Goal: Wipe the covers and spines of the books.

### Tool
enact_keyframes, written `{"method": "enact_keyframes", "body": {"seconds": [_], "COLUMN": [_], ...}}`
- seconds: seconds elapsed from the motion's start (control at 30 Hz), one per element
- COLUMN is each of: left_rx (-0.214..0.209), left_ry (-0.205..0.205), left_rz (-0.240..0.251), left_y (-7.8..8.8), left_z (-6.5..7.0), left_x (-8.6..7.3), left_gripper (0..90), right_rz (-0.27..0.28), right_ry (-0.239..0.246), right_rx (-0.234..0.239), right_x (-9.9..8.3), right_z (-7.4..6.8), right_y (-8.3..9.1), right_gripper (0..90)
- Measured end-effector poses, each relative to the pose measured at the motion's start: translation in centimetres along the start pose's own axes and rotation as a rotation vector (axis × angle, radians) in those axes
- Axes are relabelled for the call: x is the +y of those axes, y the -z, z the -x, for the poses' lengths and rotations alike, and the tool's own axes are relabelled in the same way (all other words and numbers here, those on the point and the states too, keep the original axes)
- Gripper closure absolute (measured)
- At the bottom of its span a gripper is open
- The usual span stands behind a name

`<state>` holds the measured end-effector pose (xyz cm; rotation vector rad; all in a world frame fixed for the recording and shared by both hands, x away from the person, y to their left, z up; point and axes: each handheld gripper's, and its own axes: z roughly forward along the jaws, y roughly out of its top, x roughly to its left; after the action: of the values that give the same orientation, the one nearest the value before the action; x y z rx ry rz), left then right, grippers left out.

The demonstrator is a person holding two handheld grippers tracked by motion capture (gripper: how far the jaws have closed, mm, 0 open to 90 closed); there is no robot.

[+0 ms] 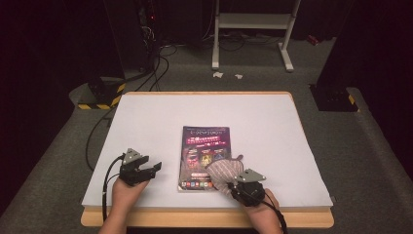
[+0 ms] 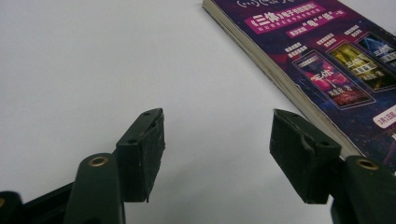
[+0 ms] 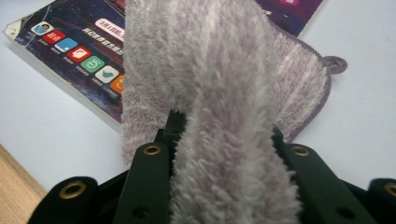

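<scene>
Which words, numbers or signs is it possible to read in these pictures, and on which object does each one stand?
"三体": pink banner on the book's cover, in the left gripper view.
"鬼": same banner, in quotation marks.
Other cover lines and picture captions: too small or blurred.
App-like icons in colour, no readable letters: cover's lower edge, right gripper view.
Cloth, table: no text.

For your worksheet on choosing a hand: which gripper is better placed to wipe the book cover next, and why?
Right. The right gripper is shut on the cloth, which already lies over the book. The left gripper is open, holding nothing, beside the book.
</scene>
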<state>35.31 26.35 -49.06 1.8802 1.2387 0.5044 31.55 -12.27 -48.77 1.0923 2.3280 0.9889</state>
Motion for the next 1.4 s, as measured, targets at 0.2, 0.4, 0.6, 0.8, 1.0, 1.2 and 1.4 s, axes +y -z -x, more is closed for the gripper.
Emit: {"method": "enact_keyframes", "body": {"seconds": [0.2,0.4,0.6,0.8,1.0,1.2,1.4], "left_rx": [0.001,0.0,0.008,0.02,0.024,0.012,0.001], "left_ry": [0.003,0.003,0.011,0.023,0.038,0.033,0.027], "left_rz": [0.004,-0.005,-0.006,-0.022,-0.017,-0.018,-0.018], "left_y": [0.1,0.0,0.2,0.3,0.2,0.0,-0.1], "left_z": [0.0,0.0,-0.3,-0.8,-1.0,-0.9,-0.6], "left_x": [-0.1,-0.1,-0.2,-0.5,-0.4,-0.4,-0.3], "left_gripper": [36.2,36.2,36.2,36.2,36.2,36.4,36.4], "right_rz": [0.004,0.006,0.011,0.016,0.022,0.022,0.025], "right_ry": [0.02,0.053,0.091,0.124,0.132,0.073,0.004], "right_rx": [0.033,0.076,0.118,0.165,0.17,0.118,0.051], "right_x": [0.6,1.8,3.3,5.0,5.4,4.2,2.0], "right_z": [-1.6,-3.4,-5.4,-7.6,-8.0,-5.2,-1.5], "right_y": [-0.7,-1.9,-3.5,-5.3,-5.8,-4.5,-2.4], "right_gripper": [66.9,66.8,66.7,66.7,66.4,66.2,66.2]}}
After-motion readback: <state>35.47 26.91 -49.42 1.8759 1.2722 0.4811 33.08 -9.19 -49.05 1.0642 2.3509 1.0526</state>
